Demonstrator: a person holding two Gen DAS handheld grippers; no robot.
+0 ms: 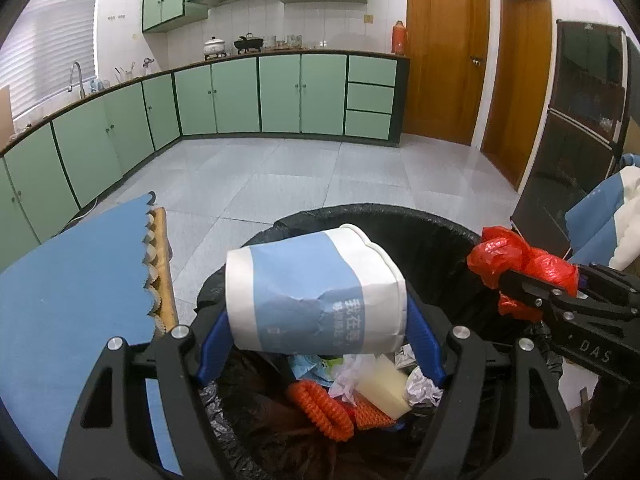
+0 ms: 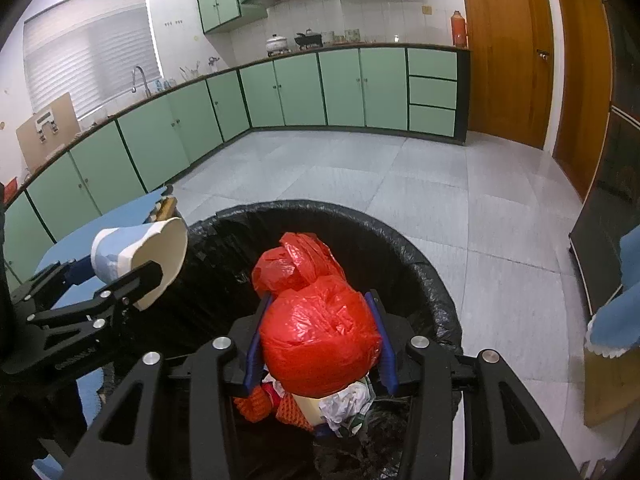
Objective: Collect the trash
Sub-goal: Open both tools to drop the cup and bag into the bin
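My left gripper (image 1: 316,332) is shut on a crushed blue and white paper cup (image 1: 312,292) and holds it over the open bin (image 1: 420,220) lined with a black bag. The cup also shows in the right wrist view (image 2: 136,256), at the bin's left rim. My right gripper (image 2: 318,344) is shut on a balled red plastic bag (image 2: 316,328) above the bin (image 2: 432,280). The red bag shows in the left wrist view (image 1: 520,260) at the bin's right rim. Inside the bin lie orange netting (image 1: 320,404), crumpled paper and a pale block.
A table with a blue scalloped cloth (image 1: 80,292) stands left of the bin. Another blue cloth (image 2: 620,312) hangs at the right. Green kitchen cabinets (image 1: 240,96) line the far walls. A dark glass cabinet (image 1: 572,140) and wooden doors (image 1: 444,52) stand at the right. Grey tiled floor (image 1: 300,172) lies beyond the bin.
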